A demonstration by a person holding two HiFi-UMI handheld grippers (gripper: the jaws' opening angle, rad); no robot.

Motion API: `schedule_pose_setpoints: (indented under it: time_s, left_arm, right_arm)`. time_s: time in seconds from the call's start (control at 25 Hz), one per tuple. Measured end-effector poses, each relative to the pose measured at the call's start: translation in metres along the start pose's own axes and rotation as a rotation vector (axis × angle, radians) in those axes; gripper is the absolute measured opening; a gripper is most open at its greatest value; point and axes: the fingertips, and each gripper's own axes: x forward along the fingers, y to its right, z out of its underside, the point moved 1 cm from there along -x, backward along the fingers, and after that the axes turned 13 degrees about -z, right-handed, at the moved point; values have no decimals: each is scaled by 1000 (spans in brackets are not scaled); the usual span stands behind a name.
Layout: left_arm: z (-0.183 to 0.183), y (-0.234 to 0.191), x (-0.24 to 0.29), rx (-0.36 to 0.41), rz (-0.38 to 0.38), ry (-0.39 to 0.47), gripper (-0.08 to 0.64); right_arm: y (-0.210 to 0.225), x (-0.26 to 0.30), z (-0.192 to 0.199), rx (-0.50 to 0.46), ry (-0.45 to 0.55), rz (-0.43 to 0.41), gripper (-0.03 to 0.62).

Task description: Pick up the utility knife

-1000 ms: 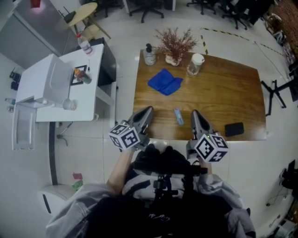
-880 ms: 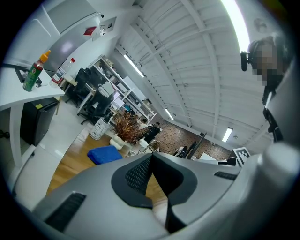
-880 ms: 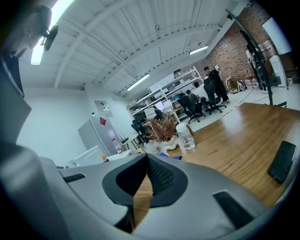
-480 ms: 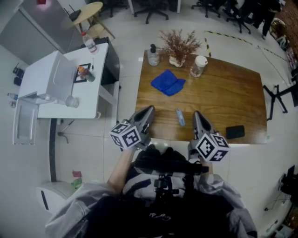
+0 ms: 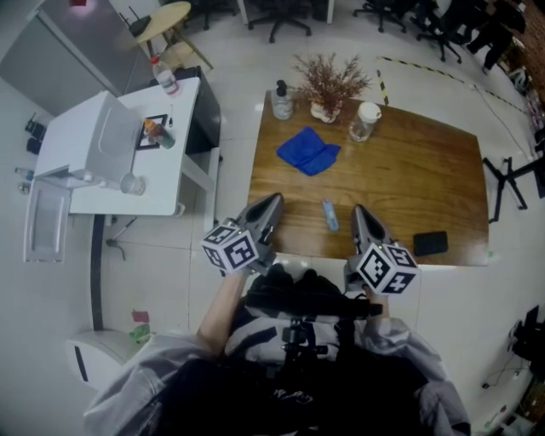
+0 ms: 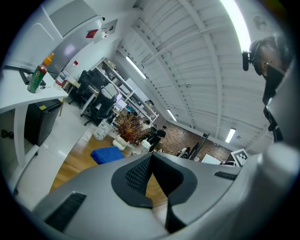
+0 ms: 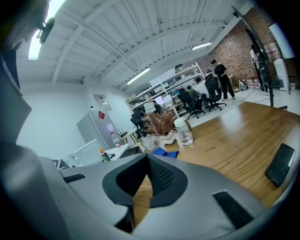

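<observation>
Open office: swivel chairs [image 5: 277, 25], shelving [image 7: 185, 77]

**Closed jaws over a wooden table**

The left gripper [image 6: 151, 156] fills the 6 o'clock half of the view, its two jaws meeting at the tips with nothing between them. Beyond them the wooden table [image 6: 70, 165] runs off toward 8 o'clock, with a blue cloth [image 6: 108, 154] lying on it. A dried plant [image 6: 129, 129] stands just past the cloth. At 10 o'clock a green bottle [image 6: 36, 75] stands upright on a white desk [image 6: 33, 97]. A ceiling light [image 6: 239, 23] glows at 1 o'clock.
</observation>
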Motion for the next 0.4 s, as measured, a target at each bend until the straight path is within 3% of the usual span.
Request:
schedule_pose_setpoints:
  time_s: [0.4]
  left_arm:
    - [-4,-10,-5,-6,-44,13,8]
  right_arm:
    - [5,7,1,5,-17,-14,12]
